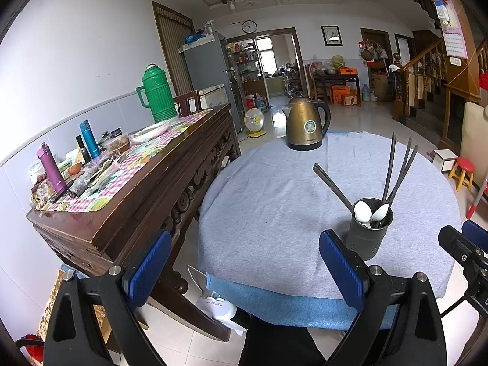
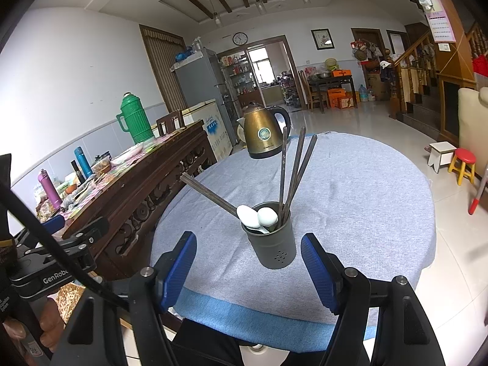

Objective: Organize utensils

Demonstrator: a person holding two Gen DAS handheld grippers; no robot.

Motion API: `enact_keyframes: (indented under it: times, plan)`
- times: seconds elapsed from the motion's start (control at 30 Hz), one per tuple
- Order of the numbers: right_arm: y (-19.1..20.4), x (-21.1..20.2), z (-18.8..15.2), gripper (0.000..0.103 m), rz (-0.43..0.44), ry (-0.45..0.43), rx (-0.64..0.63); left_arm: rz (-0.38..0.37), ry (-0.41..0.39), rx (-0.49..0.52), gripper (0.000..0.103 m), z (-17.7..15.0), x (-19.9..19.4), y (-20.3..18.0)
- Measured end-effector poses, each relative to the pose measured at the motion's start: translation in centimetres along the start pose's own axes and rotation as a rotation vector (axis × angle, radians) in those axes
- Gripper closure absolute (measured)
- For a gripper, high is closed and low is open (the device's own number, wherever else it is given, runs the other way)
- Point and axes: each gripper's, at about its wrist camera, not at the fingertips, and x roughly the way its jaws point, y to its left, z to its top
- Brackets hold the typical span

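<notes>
I see left gripper (image 1: 244, 270) spread wide, holding nothing; right gripper (image 2: 248, 270) likewise, before grey holder (image 2: 271, 238) with chopsticks (image 2: 294, 170), white spoons (image 2: 257, 215).

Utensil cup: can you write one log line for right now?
left gripper: open, empty | right gripper: open, empty | utensil cup: upright, holds chopsticks, spoons

Both wrist views face forward over round table (image 1: 274, 213); right nearer utensil holder (image 2: 271, 244); both share kettle (image 1: 308, 128).
</notes>
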Motion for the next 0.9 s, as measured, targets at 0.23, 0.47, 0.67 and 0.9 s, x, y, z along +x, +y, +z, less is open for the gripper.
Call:
enact_keyframes:
  times: [0.23, 0.47, 0.67, 0.9]
  plan:
    - [0.01, 0.08, -0.14, 0.029, -0.002, -0.002, 0.000, -0.005, 0.005, 0.000, 0.006, -0.20, 0.29, 0.29]
    - [0.07, 0.11, -0.15, 0.029, -0.002, 0.000, 0.001, -0.002, 0.009, 0.001, 0.006, -0.37, 0.37, 0.29]
    - [0.09, 0.14, -0.16, 0.029, -0.003, 0.001, 0.001, -0.002, 0.010, 0.003, 0.006, -0.43, 0.35, 0.26]
    - [0.13, 0.17, -0.23, 0.029, -0.004, 0.001, 0.000, -0.001, 0.011, 0.002, 0.006, -0.46, 0.33, 0.23]
